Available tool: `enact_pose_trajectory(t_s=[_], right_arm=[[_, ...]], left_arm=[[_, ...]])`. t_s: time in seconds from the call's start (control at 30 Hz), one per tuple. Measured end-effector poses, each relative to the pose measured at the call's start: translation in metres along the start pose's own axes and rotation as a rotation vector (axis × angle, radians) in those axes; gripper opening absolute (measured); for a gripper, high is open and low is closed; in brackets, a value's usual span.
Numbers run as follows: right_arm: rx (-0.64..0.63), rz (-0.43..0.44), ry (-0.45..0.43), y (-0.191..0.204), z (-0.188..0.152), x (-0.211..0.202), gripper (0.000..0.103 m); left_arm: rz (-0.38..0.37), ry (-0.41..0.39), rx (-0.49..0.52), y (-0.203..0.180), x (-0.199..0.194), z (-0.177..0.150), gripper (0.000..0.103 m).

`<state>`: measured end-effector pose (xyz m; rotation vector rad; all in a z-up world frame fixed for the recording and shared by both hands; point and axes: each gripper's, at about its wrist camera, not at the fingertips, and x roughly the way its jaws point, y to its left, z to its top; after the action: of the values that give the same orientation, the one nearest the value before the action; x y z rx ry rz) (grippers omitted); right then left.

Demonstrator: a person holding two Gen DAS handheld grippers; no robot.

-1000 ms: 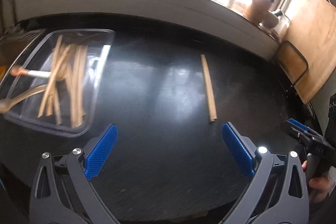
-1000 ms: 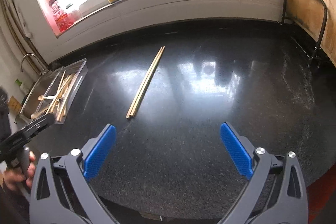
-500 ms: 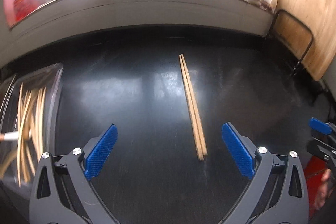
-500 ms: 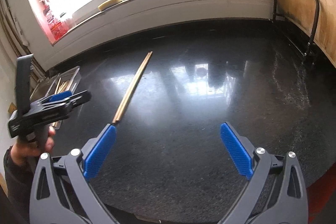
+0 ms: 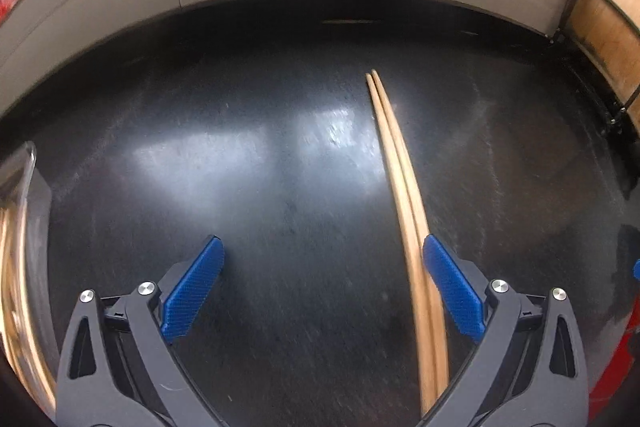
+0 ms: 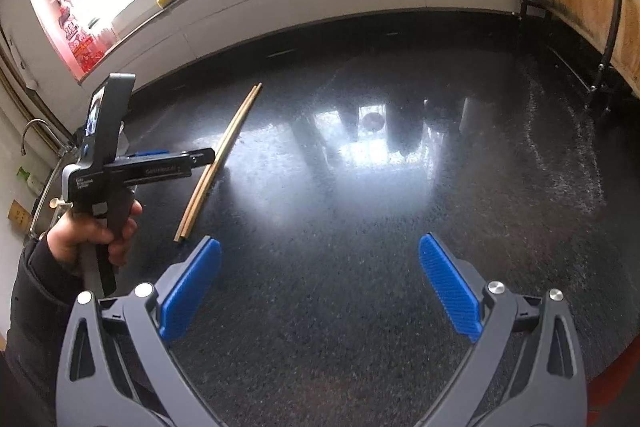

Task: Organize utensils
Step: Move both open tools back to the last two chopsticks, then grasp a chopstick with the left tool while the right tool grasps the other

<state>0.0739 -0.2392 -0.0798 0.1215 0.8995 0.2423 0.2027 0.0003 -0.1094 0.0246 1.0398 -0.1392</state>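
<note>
STEP: approach for pickup | left gripper point(image 5: 322, 283) spread over pale wooden chopstick pair point(image 5: 404, 187) on dark polished desk point(image 5: 260, 187) | right gripper point(image 6: 320, 281) spread, empty | NEXT: we judge centring the pair, then closing.

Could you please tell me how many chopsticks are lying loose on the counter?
2: the chopsticks lie side by side on the dark counter, inside the open left claw, near its right finger. Others may sit in the tray.

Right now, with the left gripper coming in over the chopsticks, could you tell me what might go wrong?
1. The chopsticks lie close against one blue pad of the open left gripper, not centred; closing may catch only one stick.
2. They lie loose on the glossy black counter, so a nudge could roll them apart.
3. The right gripper hangs open and cannot steady them.
</note>
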Motion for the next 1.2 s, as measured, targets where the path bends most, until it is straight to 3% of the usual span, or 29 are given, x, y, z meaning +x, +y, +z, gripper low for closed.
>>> enact_pose_trajectory(t_s=[0.1, 0.2, 0.3, 0.47, 0.73, 0.83, 1.03, 1.2], right_arm=[[-0.005, -0.002, 0.006, 0.004, 0.001, 0.006, 0.096], [-0.018, -0.006, 0.018, 0.009, 0.005, 0.012, 0.096], [-0.03, -0.013, 0.011, 0.017, 0.01, 0.015, 0.096], [-0.075, -0.046, 0.012, 0.038, 0.026, 0.033, 0.096], [-0.167, -0.099, 0.071, 0.095, 0.07, 0.117, 0.096], [-0.196, -0.145, 0.106, 0.106, 0.076, 0.141, 0.096], [-0.22, -0.179, 0.105, 0.115, 0.076, 0.156, 0.096], [-0.193, -0.152, 0.097, 0.113, 0.076, 0.156, 0.084]], left_arm=[[-0.001, -0.008, 0.009, -0.001, 0.004, 0.005, 0.097], [0.045, -0.002, 0.056, -0.003, 0.012, 0.01, 0.097], [0.03, -0.008, 0.074, -0.002, 0.014, 0.013, 0.097], [0.053, -0.04, 0.038, 0.024, 0.012, 0.009, 0.097], [0.099, -0.071, -0.032, 0.069, 0.001, -0.007, 0.097], [0.109, -0.038, -0.06, 0.08, -0.003, -0.013, 0.097], [0.122, -0.058, -0.072, 0.082, -0.002, -0.02, 0.097], [0.127, -0.076, -0.081, 0.072, -0.002, -0.024, 0.092]])
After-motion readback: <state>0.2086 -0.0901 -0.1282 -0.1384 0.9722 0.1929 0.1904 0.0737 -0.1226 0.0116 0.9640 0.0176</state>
